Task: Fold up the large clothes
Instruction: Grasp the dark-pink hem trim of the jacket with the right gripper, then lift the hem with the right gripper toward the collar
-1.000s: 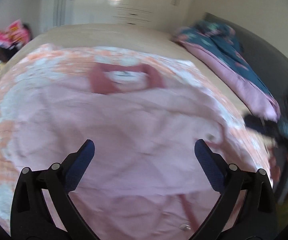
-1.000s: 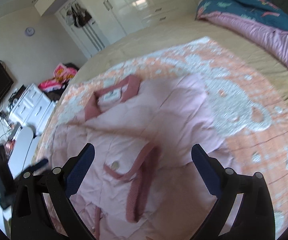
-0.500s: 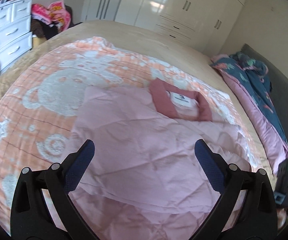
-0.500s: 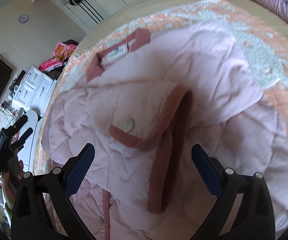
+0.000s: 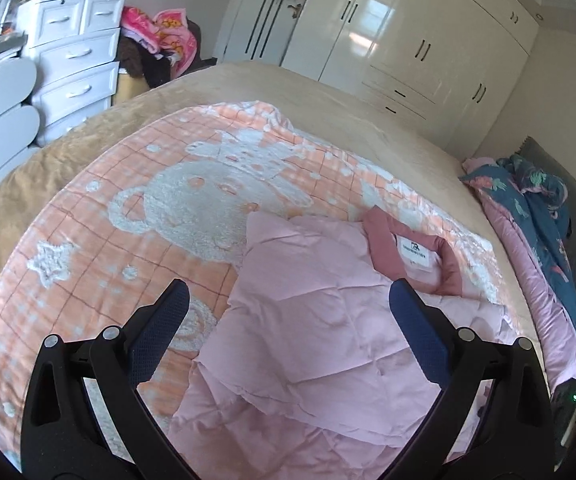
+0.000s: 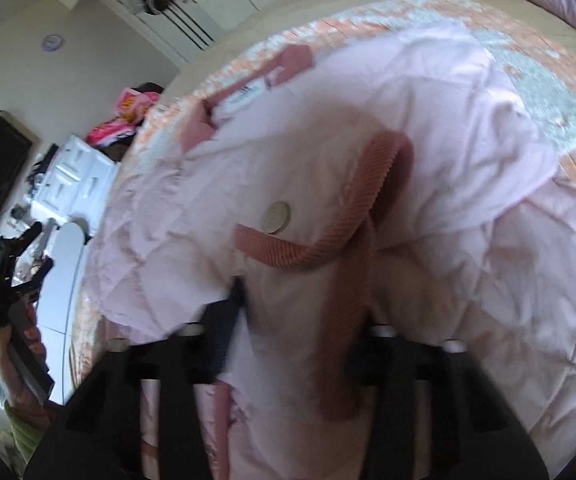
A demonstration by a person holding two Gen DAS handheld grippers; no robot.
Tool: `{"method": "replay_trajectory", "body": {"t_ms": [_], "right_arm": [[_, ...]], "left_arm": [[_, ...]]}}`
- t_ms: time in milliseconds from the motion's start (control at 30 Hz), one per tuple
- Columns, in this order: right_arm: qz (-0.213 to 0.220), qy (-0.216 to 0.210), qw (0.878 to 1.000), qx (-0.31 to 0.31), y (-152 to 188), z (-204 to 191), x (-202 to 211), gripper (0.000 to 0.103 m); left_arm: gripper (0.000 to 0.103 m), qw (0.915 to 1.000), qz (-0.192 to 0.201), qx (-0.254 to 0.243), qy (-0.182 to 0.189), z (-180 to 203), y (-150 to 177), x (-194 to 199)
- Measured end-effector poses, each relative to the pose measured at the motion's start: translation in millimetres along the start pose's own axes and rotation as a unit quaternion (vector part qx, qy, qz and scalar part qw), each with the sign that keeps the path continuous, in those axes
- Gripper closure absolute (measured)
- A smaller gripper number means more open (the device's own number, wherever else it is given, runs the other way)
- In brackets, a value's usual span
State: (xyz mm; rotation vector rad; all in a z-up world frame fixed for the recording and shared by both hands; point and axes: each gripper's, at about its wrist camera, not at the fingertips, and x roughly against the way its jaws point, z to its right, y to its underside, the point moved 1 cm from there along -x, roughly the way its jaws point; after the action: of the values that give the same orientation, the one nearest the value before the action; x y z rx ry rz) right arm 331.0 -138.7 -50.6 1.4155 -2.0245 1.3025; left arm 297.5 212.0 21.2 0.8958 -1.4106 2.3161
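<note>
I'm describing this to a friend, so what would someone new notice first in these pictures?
A big pink quilted jacket sprawls on an orange bear-print blanket on the bed, its darker collar toward the wardrobe. In the right wrist view the right gripper is pressed into the jacket below a round snap button.

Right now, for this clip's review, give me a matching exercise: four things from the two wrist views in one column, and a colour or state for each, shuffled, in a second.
Things:
1. left gripper
2. right gripper
3. jacket collar
4. snap button

Colour or state:
A. dark pink, around a white label
B. open, held above the pink jacket
C. pale metal, round, beside the ribbed trim
D. closing in on a fold of the jacket, blurred

Pairs: 1-B, 2-D, 3-A, 4-C
</note>
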Motion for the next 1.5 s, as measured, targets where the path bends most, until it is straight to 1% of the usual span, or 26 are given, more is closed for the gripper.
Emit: {"method": "replay_trajectory", "body": {"t_ms": [33, 67, 100, 167, 267, 367, 500, 667, 800, 933, 1100, 1167, 1267, 1367, 1500], "right_arm": [[0.021, 0.005, 1.000, 0.022, -4, -9, 8, 0.083], [0.047, 0.013, 0.998, 0.050, -9, -18, 18, 0.084], [0.078, 0.021, 0.993, 0.086, -16, -30, 31, 0.085], [0.118, 0.023, 0.984, 0.130, -30, -45, 50, 0.086], [0.148, 0.025, 0.975, 0.164, -49, -54, 67, 0.086], [0.148, 0.036, 0.973, 0.175, -60, -49, 65, 0.086], [0.132, 0.044, 0.976, 0.166, -72, -35, 50, 0.086], [0.131, 0.054, 0.976, 0.167, -76, -34, 39, 0.086], [0.126, 0.069, 0.976, 0.165, -76, -28, 33, 0.086], [0.117, 0.070, 0.979, 0.151, -77, -19, 26, 0.086], [0.106, 0.077, 0.982, 0.139, -78, -10, 19, 0.086], [0.100, 0.080, 0.983, 0.133, -78, -7, 16, 0.086], [0.092, 0.085, 0.984, 0.128, -77, -5, 12, 0.084], [0.089, 0.092, 0.984, 0.125, -76, -4, 11, 0.080], [0.088, 0.105, 0.984, 0.115, -75, -3, 10, 0.070]], "left_arm": [[0.009, 1.0000, 0.000, 0.002, 0.000, -1, -1, 0], [0.009, 1.0000, 0.000, 0.006, 0.001, -2, -2, 0], [0.009, 1.0000, 0.000, 0.009, 0.003, -3, -1, 1], [0.009, 0.9999, 0.000, 0.015, 0.008, -2, -1, 0], [0.009, 0.9998, -0.006, 0.009, 0.015, 5, 1, -6], [0.009, 0.9998, -0.015, -0.005, 0.014, 14, 4, -14], [0.009, 0.9992, -0.028, -0.021, 0.018, 28, 12, -28], [0.009, 0.9977, -0.046, -0.047, 0.018, 43, 23, -43], [0.009, 0.9949, -0.070, -0.069, 0.021, 56, 35, -58], [0.009, 0.9906, -0.093, -0.097, 0.025, 71, 48, -71], [0.009, 0.9857, -0.107, -0.129, 0.021, 86, 61, -79], [0.009, 0.9844, -0.113, -0.132, 0.025, 87, 65, -82], [0.009, 0.9828, -0.118, -0.141, 0.020, 90, 68, -85], [0.009, 0.9823, -0.120, -0.143, 0.016, 90, 70, -87], [0.009, 0.9826, -0.121, -0.141, 0.013, 90, 71, -89]]}}
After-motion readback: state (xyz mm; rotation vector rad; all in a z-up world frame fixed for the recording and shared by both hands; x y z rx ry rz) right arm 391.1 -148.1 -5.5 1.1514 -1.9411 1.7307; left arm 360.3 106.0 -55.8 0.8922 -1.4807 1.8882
